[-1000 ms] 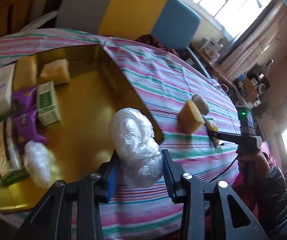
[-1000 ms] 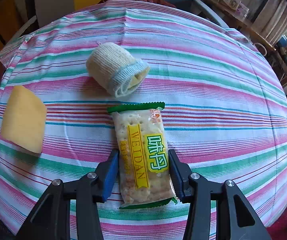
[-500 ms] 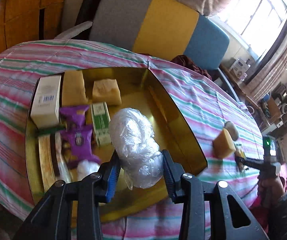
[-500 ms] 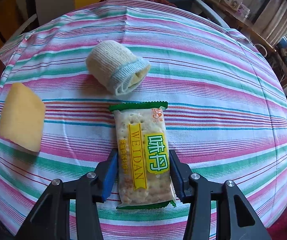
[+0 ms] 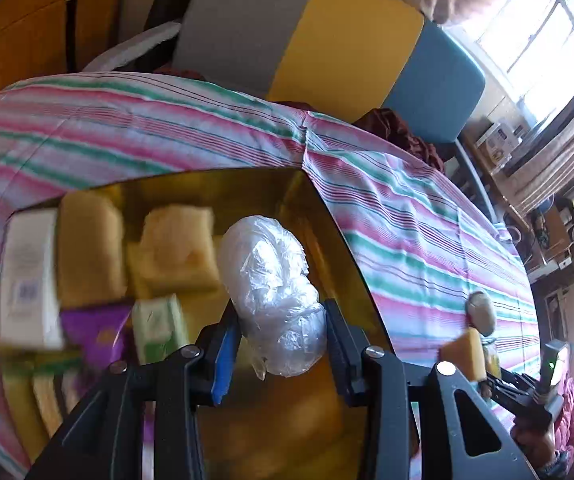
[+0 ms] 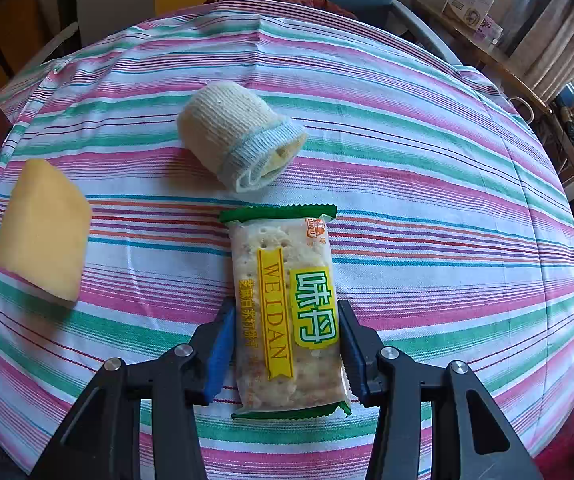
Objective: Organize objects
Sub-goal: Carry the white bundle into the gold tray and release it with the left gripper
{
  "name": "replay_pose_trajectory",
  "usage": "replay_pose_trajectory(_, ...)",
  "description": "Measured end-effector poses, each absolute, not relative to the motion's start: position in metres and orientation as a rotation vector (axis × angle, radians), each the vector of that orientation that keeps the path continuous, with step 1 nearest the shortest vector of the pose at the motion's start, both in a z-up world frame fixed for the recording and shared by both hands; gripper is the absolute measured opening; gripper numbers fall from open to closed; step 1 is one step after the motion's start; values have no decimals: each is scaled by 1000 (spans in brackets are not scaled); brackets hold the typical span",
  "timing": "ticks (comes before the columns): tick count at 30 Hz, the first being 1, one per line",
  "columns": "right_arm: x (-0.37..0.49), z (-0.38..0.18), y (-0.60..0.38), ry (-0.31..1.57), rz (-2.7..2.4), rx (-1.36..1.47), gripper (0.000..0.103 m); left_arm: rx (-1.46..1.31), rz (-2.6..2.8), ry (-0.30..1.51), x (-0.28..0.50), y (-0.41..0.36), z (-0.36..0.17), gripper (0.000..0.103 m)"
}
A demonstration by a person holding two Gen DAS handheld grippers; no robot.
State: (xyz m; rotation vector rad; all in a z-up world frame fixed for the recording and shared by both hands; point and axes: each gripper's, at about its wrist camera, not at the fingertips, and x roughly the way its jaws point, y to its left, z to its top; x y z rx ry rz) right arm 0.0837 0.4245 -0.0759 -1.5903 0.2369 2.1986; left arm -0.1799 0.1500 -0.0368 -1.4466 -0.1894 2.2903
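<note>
The left gripper [image 5: 281,344] is closed part-way on a crumpled bundle of clear plastic wrap [image 5: 273,296]; both pads press its lower sides and it hangs lifted over the shiny gold rectangular tray [image 5: 327,240], above the tray's right half. The bundle's long axis runs away from the gripper, its rounded top toward the tray's far edge.

In the tray's left half lie a white carton [image 5: 27,280], two yellow sponge blocks [image 5: 91,252], a small green-and-white box [image 5: 159,324] and a purple packet [image 5: 95,332], all blurred.

The right gripper [image 6: 285,344] is narrowed around a clear cracker packet with green ends and a yellow WEIDAN label [image 6: 287,308]. Its pads sit against the packet's long sides near the near end, and the packet lies flat on the pink, green and white striped tablecloth [image 6: 427,160]. The packet's long axis points straight away from the gripper, toward the table's far edge. Just beyond its far end lies a rolled cream knit cloth with a pale blue cuff [image 6: 239,140], open end toward the right; a yellow sponge slab [image 6: 43,236] lies near the table's left edge.

A second ago the bundle hung over the tray's near right corner and the cloth beside it; now it hangs over the tray's inside. The right gripper and the packet have stayed where they were.
</note>
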Motion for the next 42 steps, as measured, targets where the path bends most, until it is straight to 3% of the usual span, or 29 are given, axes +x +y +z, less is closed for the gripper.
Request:
replay_pose_trajectory(7,82,-78,423,227,2208,-1589,49,-1540,2286,-140,-228,172,-67,40)
replay_pose_trajectory(15,80,-79,424,227,2216,-1587,49,-1588,2312,-100,-239,178,-86,54)
replay_pose_trajectory(17,78,-81,430,226,2218,-1588,49,-1561,2326,-85,-234,177,-80,58)
replay_pose_trajectory(42,75,-79,420,187,2221,-1575,48,-1161,2556,74,-80,116,10,58)
